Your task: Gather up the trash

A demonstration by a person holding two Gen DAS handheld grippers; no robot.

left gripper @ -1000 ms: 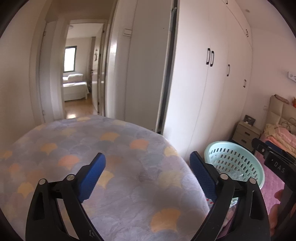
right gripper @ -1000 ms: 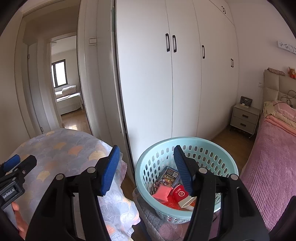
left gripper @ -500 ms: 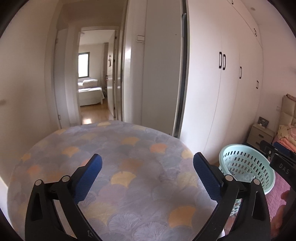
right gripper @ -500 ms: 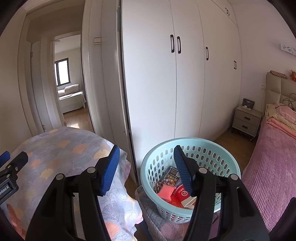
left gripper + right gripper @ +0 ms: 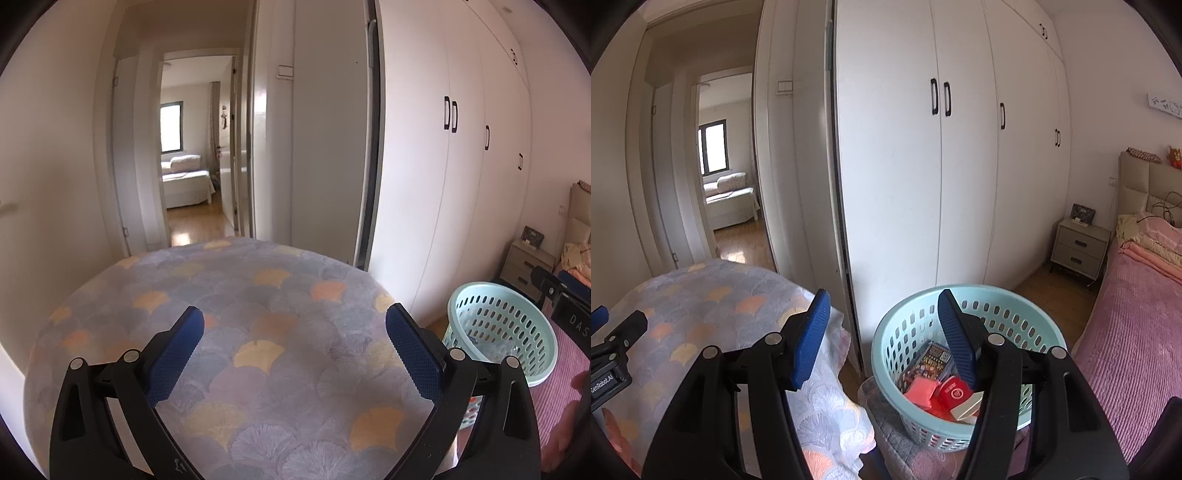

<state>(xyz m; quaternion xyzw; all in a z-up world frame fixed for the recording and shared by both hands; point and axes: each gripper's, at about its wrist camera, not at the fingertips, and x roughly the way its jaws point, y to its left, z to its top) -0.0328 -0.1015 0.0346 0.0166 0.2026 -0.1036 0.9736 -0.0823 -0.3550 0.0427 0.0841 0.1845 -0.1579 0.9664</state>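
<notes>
A pale green perforated basket [image 5: 916, 332] stands on a grey cushion between the table and the bed. It holds trash: a dark printed packet [image 5: 929, 363], red wrappers [image 5: 921, 393] and a red-and-white cup [image 5: 955, 395]. My right gripper [image 5: 882, 325] is open and empty, above the basket's left rim. My left gripper [image 5: 295, 332] is open and empty over the round table with a scallop-patterned cloth [image 5: 258, 295]. The basket shows at the right in the left wrist view [image 5: 509, 332].
White wardrobe doors [image 5: 942, 166] rise behind the basket. A bed with a pink cover [image 5: 1134, 332] lies at right, with a nightstand [image 5: 1078, 251] by it. An open doorway [image 5: 195, 177] leads to another room at the back left.
Both grippers have pulled back and up a little. The table and basket sit lower and farther in view. Both stay open and empty.
</notes>
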